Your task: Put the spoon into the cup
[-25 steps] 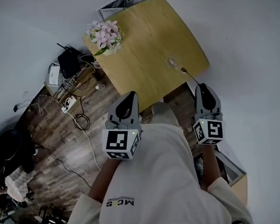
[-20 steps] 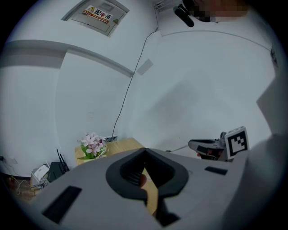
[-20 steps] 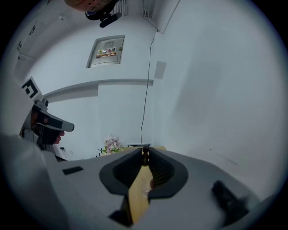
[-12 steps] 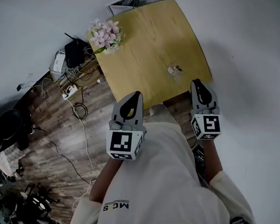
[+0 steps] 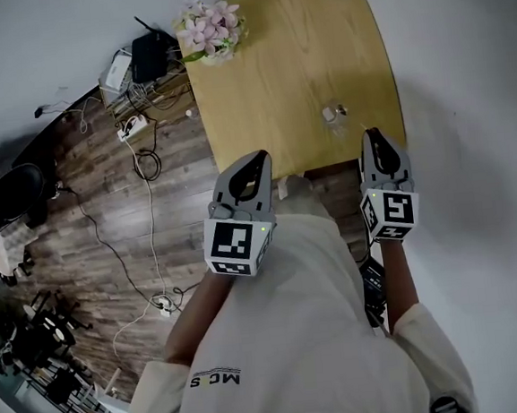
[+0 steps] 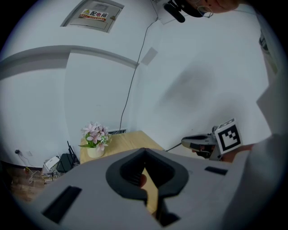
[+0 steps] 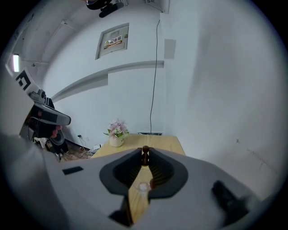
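A small clear cup (image 5: 333, 114) stands near the front right edge of the wooden table (image 5: 266, 83). My right gripper (image 5: 374, 135) hovers at that edge, just right of the cup and nearer to me. In the right gripper view its jaws (image 7: 145, 150) are shut on a dark brown spoon (image 7: 145, 155), of which only a rounded end and a short stem show at the tips. The cup (image 7: 143, 186) shows low through the gap behind the tips. My left gripper (image 5: 256, 159) is held at the table's front edge, left of the cup. It (image 6: 144, 152) is shut and holds nothing.
A pot of pink flowers (image 5: 212, 30) stands on the table's far left corner. Cables, a power strip and a black box (image 5: 151, 58) lie on the wooden floor to the left. White wall (image 5: 464, 93) runs along the table's right side and behind it.
The head view has shifted, so the table sits higher and further right. My right gripper has come closer to the table edge beside the cup. Both grippers stay shut.
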Available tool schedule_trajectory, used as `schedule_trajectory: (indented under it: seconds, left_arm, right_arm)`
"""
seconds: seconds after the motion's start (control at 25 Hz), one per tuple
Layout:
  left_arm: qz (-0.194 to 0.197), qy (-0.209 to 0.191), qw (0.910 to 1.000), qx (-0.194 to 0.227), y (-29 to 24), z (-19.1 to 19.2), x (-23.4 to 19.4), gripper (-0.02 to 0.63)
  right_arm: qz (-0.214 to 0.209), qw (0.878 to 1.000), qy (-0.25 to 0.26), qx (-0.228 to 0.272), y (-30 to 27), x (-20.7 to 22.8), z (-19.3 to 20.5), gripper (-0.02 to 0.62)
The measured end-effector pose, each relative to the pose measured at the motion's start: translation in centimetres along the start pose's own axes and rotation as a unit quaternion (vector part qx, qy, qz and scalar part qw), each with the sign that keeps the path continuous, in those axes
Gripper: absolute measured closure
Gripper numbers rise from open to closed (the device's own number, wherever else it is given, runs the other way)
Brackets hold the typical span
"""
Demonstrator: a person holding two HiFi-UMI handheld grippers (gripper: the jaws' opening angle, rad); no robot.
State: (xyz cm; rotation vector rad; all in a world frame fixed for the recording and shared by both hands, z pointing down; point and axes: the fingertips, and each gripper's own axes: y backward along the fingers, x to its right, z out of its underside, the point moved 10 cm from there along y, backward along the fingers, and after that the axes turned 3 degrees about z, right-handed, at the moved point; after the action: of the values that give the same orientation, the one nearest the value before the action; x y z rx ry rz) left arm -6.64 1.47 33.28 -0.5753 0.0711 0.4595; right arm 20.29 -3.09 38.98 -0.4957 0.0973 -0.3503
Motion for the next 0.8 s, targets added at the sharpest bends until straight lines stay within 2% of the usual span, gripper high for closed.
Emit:
schedule_trajectory:
  seconds: [0.32, 0.8]
  left_arm:
    - [-0.018, 0.025, 0.9989, -0.036, -2.6, 2.8, 0.3, 0.595]
    - [-0.005, 0.044, 0.9966, -0.069, -6.0, 5.2, 0.4, 0.595]
  right_arm:
    - [-0.011, 0.999, -0.014, -0.033, -2.4, 0.6, 3.2, 0.534]
    - [-0.027, 0.997, -0.003, -0.068, -6.2, 0.1, 6.7, 0.534]
